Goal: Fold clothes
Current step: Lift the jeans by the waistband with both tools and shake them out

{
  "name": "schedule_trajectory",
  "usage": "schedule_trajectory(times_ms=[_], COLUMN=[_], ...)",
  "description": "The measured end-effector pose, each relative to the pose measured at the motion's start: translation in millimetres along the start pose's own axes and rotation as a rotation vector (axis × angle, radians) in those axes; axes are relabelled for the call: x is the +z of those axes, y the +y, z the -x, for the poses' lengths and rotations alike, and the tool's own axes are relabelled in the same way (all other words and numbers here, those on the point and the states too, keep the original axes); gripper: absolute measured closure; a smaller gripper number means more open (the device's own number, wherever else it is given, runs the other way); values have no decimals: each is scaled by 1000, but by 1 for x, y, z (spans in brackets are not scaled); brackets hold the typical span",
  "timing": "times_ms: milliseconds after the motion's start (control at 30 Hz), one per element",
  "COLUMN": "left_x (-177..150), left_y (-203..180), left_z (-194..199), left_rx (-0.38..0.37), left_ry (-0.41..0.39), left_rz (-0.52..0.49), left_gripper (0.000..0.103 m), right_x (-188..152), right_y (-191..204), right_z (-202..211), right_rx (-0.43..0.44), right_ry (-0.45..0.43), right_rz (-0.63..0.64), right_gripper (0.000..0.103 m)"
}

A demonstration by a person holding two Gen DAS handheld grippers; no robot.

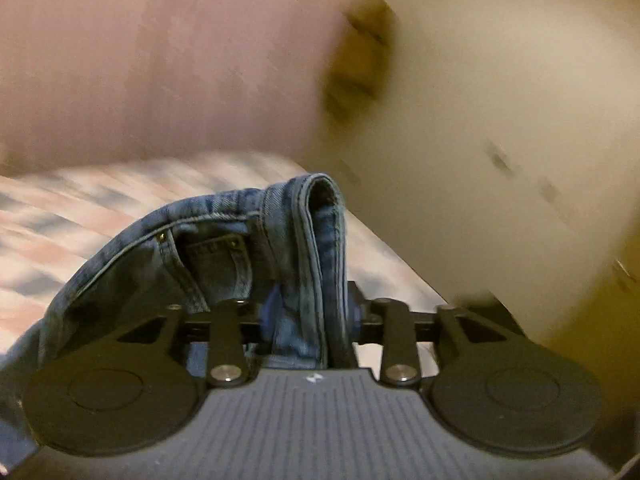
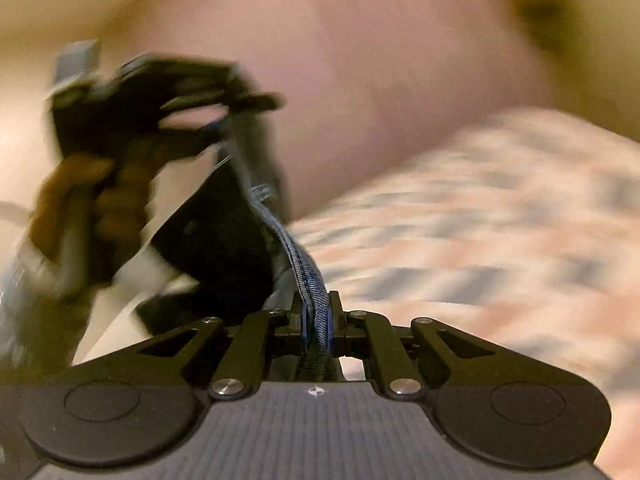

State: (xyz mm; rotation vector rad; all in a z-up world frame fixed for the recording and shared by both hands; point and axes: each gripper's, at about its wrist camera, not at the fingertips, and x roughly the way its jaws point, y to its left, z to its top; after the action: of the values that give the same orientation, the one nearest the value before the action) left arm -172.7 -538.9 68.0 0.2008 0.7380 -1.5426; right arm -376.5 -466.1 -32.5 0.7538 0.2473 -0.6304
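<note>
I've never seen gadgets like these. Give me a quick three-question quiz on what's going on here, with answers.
1. True or false: the right gripper is clamped on the jeans.
2. What is the garment made of? A) wool B) blue denim C) silk
3. What lies under the jeans in the left wrist view?

Key:
1. True; its jaws pinch a stitched denim edge.
2. B.
3. A pink, blue and white patterned bed cover; the left gripper has denim between its jaws.
</note>
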Motion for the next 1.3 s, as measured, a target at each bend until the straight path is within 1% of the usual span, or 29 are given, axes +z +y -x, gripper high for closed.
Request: schedule_trajectory(times_ms=[33, 67, 100, 133, 167, 200, 267, 300, 333, 367, 433, 467, 533, 600, 633, 700, 733, 800, 833, 900, 1000, 1067, 1100, 1167, 1267, 1300], left_x=[-11, -25, -42, -59, -78, -98, -137, -157, -177, -196, -227, -237, -252, -258, -260, -262, -264, -265, -263, -254, -244, -245, -247, -255, -269, -272], left_y=[-22, -38, -46, -51, -47, -38, -20, -2, 19, 44, 91, 113, 159, 204, 224, 260, 277, 310, 323, 341, 362, 373, 378, 393, 418, 425], left_z=[-24, -41, -51, -58, -63, -66, -71, -70, -65, -60, -41, -29, -2, 23, 33, 51, 58, 65, 65, 57, 33, 10, -3, -26, -58, -65], left_rx=[-57, -97, -116, -129, -126, -114, -89, -54, -8, 51, 193, 253, 357, 440, 470, 520, 536, 579, 605, 662, 730, 749, 752, 753, 749, 752], left_ry=[42, 73, 95, 117, 144, 175, 236, 270, 306, 341, 393, 401, 398, 368, 345, 293, 265, 227, 221, 235, 272, 298, 310, 340, 387, 397], left_rz=[3, 3, 9, 19, 43, 75, 139, 178, 221, 260, 325, 361, 435, 508, 546, 616, 641, 639, 611, 497, 228, 43, -40, -161, -327, -366], left_gripper=[68, 65, 59, 59, 59, 59, 60, 64, 68, 69, 69, 69, 69, 66, 65, 61, 61, 61, 61, 61, 61, 61, 61, 61, 60, 60], right_x=[15, 24, 33, 37, 38, 39, 36, 31, 22, 12, -8, -21, -44, -62, -70, -80, -84, -93, -95, -99, -106, -105, -102, -95, -86, -88], right_y=[-38, -77, -117, -150, -174, -198, -228, -236, -240, -242, -245, -234, -219, -201, -193, -164, -154, -133, -122, -103, -73, -60, -53, -45, -45, -50], right_z=[12, 20, 28, 33, 36, 40, 47, 50, 51, 47, 38, 26, 2, -22, -35, -66, -80, -108, -120, -147, -191, -220, -234, -260, -311, -327], right_rx=[-95, -211, -325, -408, -464, -519, -588, -597, -597, -586, -564, -552, -526, -496, -476, -442, -429, -404, -401, -428, -473, -484, -489, -495, -530, -539], right_ry=[-18, -15, -11, 16, 36, 56, 82, 90, 101, 133, 198, 238, 328, 410, 451, 506, 525, 561, 573, 590, 578, 524, 471, 378, 323, 345], right_rz=[-90, -193, -292, -349, -362, -373, -370, -368, -365, -368, -373, -370, -349, -319, -304, -278, -253, -203, -163, -28, 242, 422, 520, 670, 896, 967], right_gripper=[93, 91, 80, 72, 69, 68, 60, 54, 54, 54, 54, 54, 54, 54, 53, 46, 45, 44, 44, 44, 44, 44, 45, 46, 46, 46])
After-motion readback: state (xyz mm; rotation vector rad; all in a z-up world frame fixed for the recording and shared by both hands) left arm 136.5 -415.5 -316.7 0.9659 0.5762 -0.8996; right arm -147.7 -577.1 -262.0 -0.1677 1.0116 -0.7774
